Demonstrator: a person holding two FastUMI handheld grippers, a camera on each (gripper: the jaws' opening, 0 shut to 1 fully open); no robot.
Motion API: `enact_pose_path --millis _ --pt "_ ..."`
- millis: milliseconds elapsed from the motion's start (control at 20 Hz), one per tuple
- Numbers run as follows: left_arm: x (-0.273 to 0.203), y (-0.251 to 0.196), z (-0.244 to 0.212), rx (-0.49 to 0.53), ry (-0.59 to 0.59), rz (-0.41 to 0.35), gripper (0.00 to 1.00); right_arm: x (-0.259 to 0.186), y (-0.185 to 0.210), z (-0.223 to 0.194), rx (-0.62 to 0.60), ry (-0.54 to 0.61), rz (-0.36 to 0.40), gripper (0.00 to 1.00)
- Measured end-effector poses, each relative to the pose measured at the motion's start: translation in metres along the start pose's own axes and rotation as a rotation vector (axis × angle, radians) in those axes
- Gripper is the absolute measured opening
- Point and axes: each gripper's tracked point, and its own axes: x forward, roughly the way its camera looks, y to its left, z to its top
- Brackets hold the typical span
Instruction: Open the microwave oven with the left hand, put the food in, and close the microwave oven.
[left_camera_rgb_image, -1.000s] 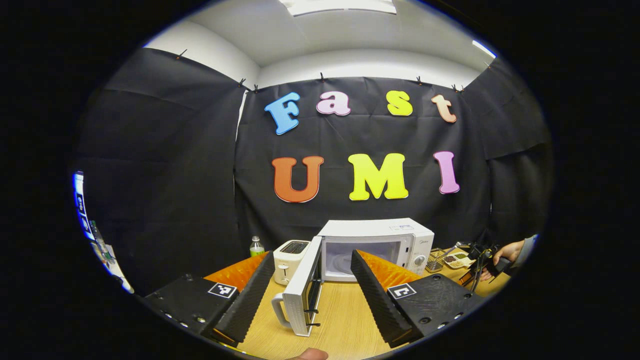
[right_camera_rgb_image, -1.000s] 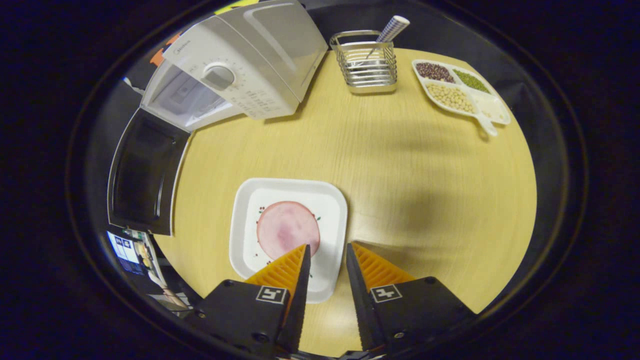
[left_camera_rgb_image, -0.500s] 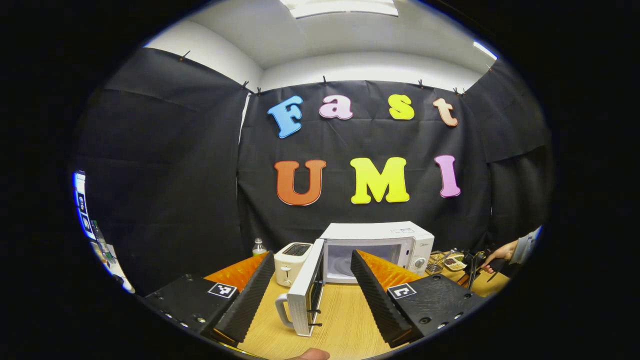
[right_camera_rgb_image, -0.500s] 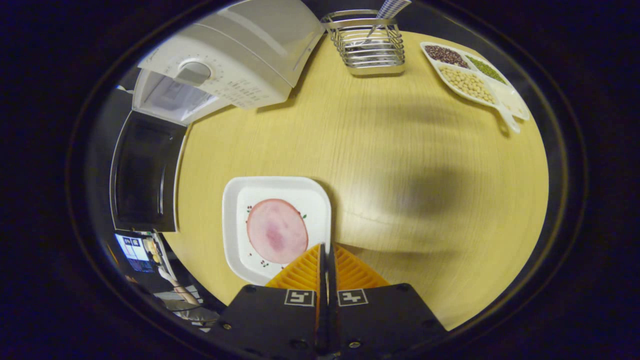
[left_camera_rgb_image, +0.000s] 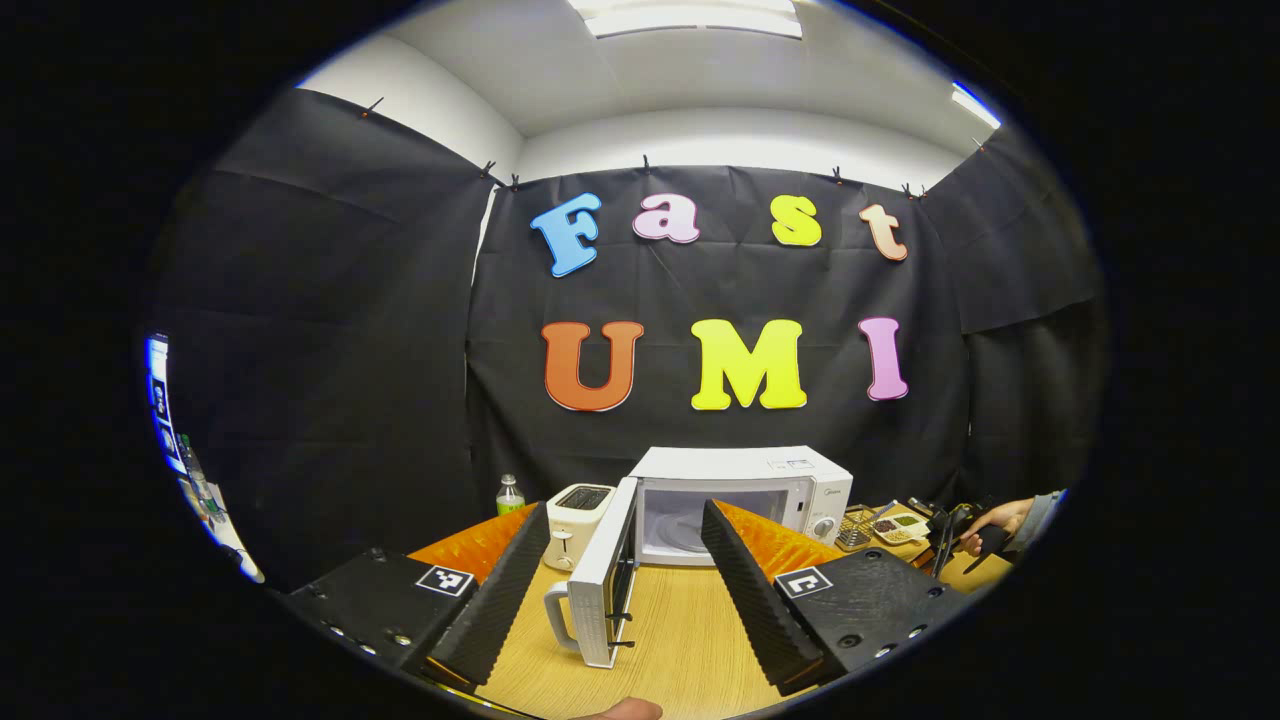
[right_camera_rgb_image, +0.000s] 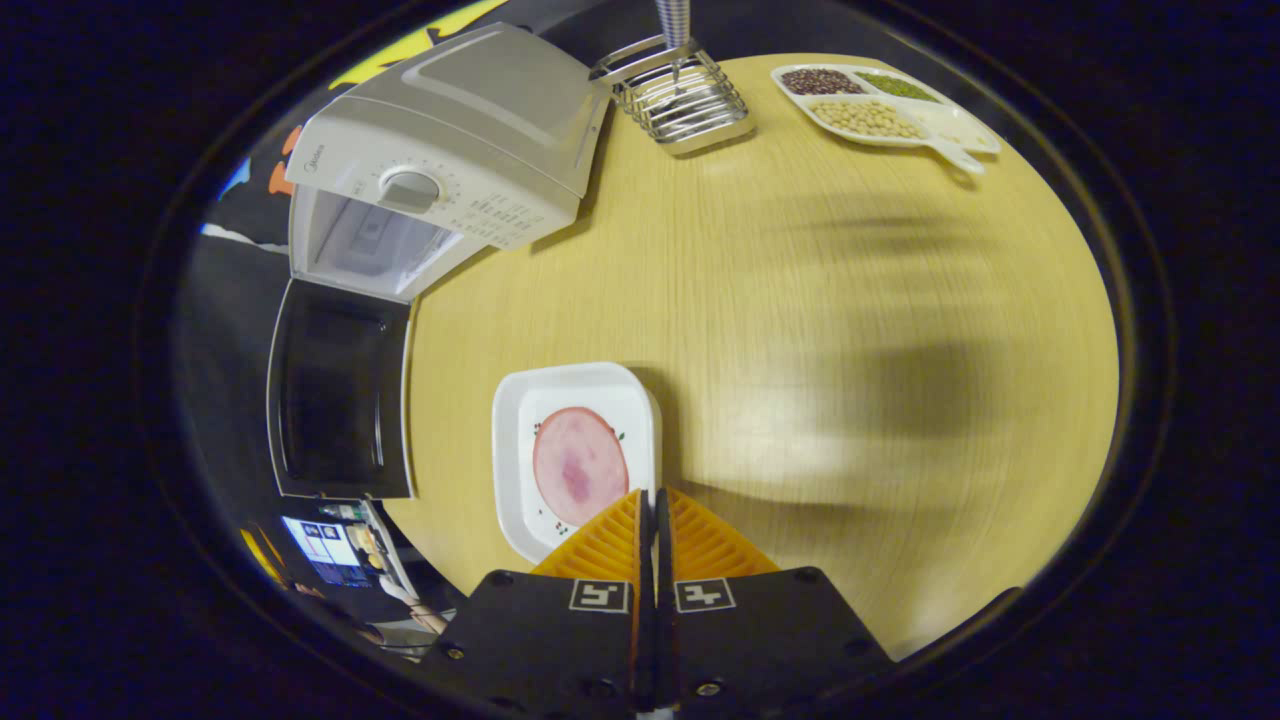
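Note:
The white microwave stands at the back of the wooden table with its door swung wide open toward me. My left gripper hangs open in front of it, holding nothing, with the door between its fingers' lines of sight. In the right gripper view, a square white plate carries a round pink slice of ham. My right gripper is shut on the plate's near right rim. The microwave and its dark door lie to the upper left of the plate.
A white toaster and a small bottle stand left of the microwave. A wire rack and a divided dish of beans sit at the table's far side. A hand with the other gripper shows at the right.
My right gripper went from open around the plate's rim to shut on it, and the table now looks farther below. The left gripper has barely shifted and stays open.

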Motion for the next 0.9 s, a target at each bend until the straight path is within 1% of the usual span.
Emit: enact_pose_path --millis 100,250,400,650,800,900 --pt "-0.001 0.002 0.001 -0.001 0.0 -0.008 0.93 -0.001 0.007 -0.005 0.035 -0.022 0.043 0.04" --pt "-0.002 0.001 0.005 -0.007 -0.008 -0.021 0.94 -0.007 0.026 -0.005 0.101 -0.096 0.106 0.04" --pt "-0.005 0.001 0.002 -0.01 -0.009 -0.038 0.93 -0.013 0.051 -0.01 0.161 -0.159 0.143 0.04" --pt "-0.015 0.007 -0.006 0.003 0.013 -0.032 0.94 0.008 0.1 -0.017 0.233 -0.194 0.171 0.04" --pt "-0.028 0.014 -0.013 0.013 0.035 -0.006 0.93 0.025 0.131 -0.018 0.279 -0.198 0.191 0.03" --pt "-0.037 0.021 -0.015 0.031 0.043 0.024 0.94 0.034 0.149 -0.019 0.274 -0.198 0.181 0.04"
